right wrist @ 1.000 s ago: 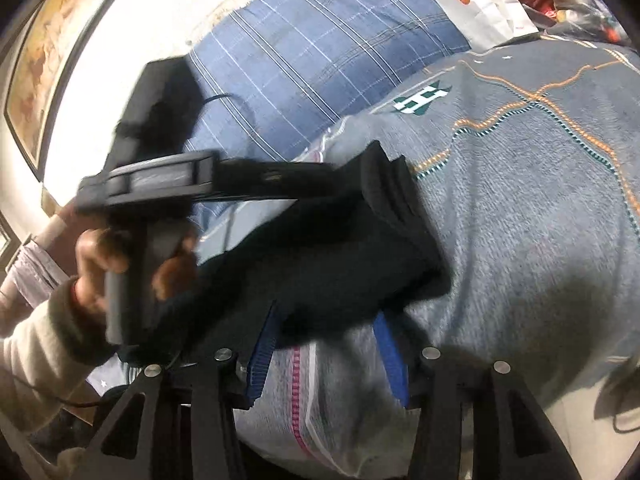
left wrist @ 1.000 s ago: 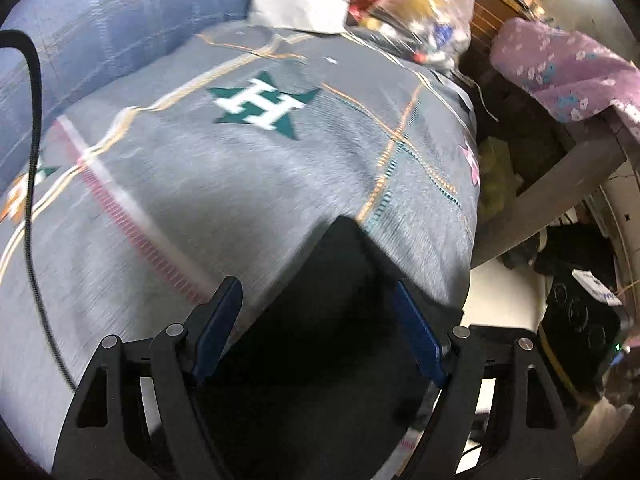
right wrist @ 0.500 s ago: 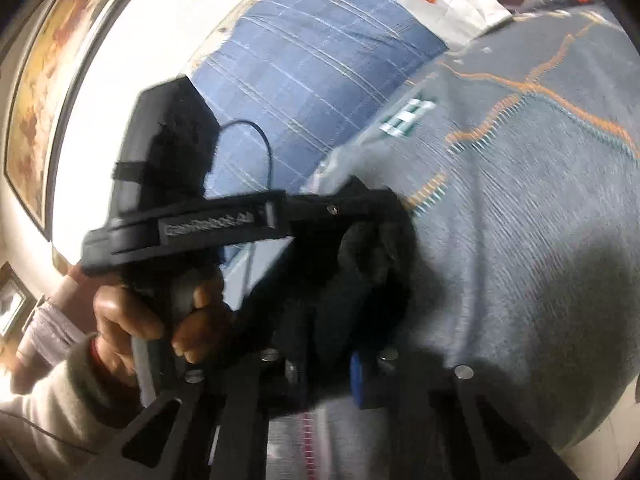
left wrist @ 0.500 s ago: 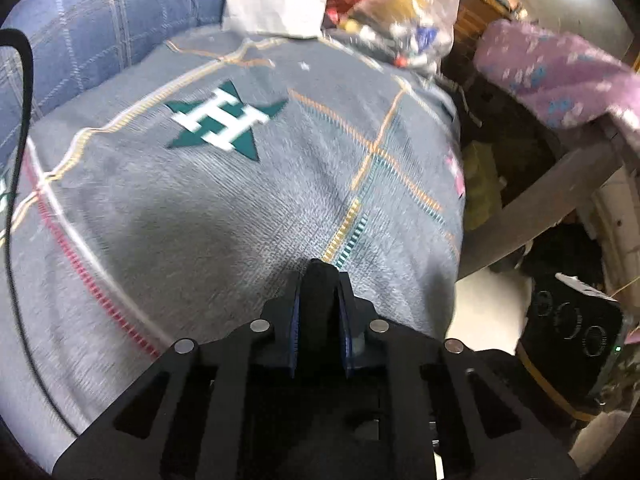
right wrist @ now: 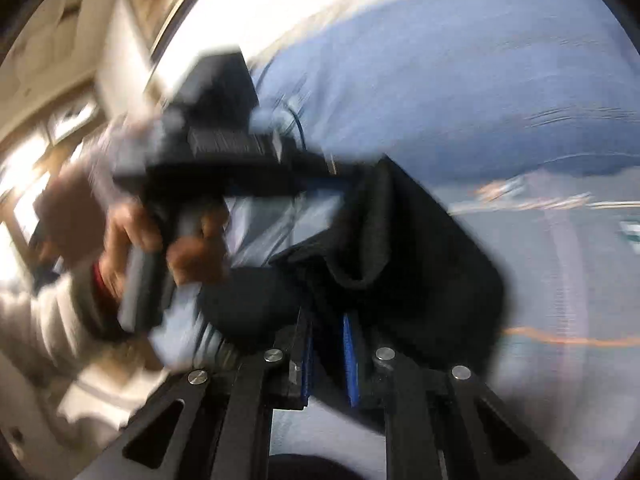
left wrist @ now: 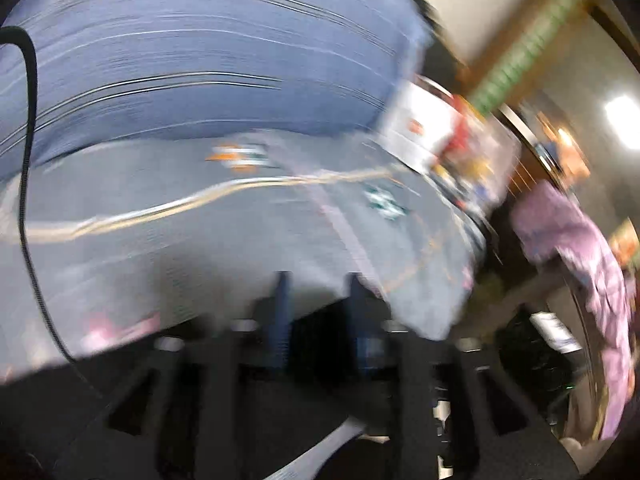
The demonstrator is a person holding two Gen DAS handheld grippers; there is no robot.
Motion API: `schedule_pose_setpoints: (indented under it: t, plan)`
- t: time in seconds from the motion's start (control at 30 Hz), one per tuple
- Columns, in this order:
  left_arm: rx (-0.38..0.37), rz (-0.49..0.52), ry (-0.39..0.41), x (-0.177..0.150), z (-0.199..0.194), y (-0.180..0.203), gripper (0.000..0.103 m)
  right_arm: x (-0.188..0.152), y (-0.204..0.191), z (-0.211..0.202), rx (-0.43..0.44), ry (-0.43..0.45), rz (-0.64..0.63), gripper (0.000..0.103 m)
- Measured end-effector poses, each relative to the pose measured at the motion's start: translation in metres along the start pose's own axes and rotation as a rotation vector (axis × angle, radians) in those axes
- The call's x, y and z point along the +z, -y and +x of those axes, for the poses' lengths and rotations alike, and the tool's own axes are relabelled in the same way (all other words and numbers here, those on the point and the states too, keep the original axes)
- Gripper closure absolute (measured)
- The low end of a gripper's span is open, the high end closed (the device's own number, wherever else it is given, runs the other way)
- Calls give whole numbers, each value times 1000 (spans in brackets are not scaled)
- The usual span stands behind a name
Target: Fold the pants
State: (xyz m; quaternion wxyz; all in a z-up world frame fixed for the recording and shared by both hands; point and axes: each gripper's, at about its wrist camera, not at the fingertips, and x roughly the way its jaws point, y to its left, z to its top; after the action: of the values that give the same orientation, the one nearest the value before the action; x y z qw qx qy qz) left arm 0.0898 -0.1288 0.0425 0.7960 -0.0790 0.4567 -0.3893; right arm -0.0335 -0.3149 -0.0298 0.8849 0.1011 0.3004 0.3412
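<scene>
We see the grey patterned bedspread (left wrist: 168, 248) end at a rounded corner on the right, open room beyond. Two grippers, one pair of black pants (right wrist: 416, 264) (soft, bunched, held up between both tools). Right gripper (right wrist: 328, 356) pinches the dark fabric, blue pads near together. Left gripper (left wrist: 318, 312) has just been opening, fingers apart with black cloth between them; grip unclear in blur. One hand (right wrist: 176, 240) on the left tool's handle.

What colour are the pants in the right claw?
Black pants; the right wrist view shows them best.
</scene>
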Motion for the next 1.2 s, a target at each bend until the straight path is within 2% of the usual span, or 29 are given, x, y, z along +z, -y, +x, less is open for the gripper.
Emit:
schedule_pose_setpoints:
  t: [0.07, 0.1, 0.13, 0.23, 0.3, 0.33, 0.43, 0.53, 0.6, 0.67, 0.73, 0.77, 0.8, 0.83, 0.87, 0.93, 1.03, 1.1, 1.2]
  plan:
    - [40, -68, 31, -15, -23, -30, 34, -3, 2, 53, 27, -198, 2, 86]
    - [60, -94, 30, -23, -31, -42, 34, -5, 3, 72, 7, -273, -5, 81]
    - [84, -112, 22, -33, -37, -50, 34, -5, 1, 83, -2, -316, -19, 81]
    - [127, -117, 13, -54, -41, -57, 33, 4, -4, 62, 61, -247, -8, 75]
    - [134, -116, -10, -65, -37, -54, 33, 9, 0, 29, 132, -139, 44, 59]
    - [124, -115, -26, -70, -30, -50, 33, 10, 4, 9, 143, -65, 81, 55]
    - [108, -104, -51, -77, -18, -39, 32, 4, 15, -21, 68, 40, 146, 53]
    - [134, -75, -71, -78, 3, -19, 32, 3, 30, -23, -47, 40, 187, 53]
    - [175, -55, -97, -77, 19, -12, 32, 1, 30, -9, -132, -3, 166, 59]
    - [196, -74, -108, -76, 34, -13, 32, -6, 29, 11, -212, -61, 138, 65]
    - [183, -118, -104, -78, 47, -19, 32, -12, 38, 22, -259, -89, 159, 67]
    - [187, -113, -93, -78, 48, -19, 37, -13, 44, 22, -253, -73, 175, 67]
    - [198, -94, -76, -78, 48, -17, 67, -14, 44, 23, -250, -64, 182, 67]
    - [213, -69, -70, -77, 47, -14, 79, -12, 41, 23, -255, -65, 176, 67]
    - [199, -63, -71, -76, 44, -14, 85, -11, 39, 22, -252, -65, 163, 67]
    - [182, -64, -63, -74, 35, -15, 87, -9, 32, 20, -225, -64, 127, 67]
    - [225, -27, -48, -76, 22, -15, 87, -2, 18, 21, -228, -65, 60, 67]
    - [237, -33, -65, -81, 24, -18, 87, 1, 16, 27, -222, -62, 52, 67]
    - [270, -36, -73, -87, 34, -24, 87, -6, 32, 52, -255, -132, 85, 67]
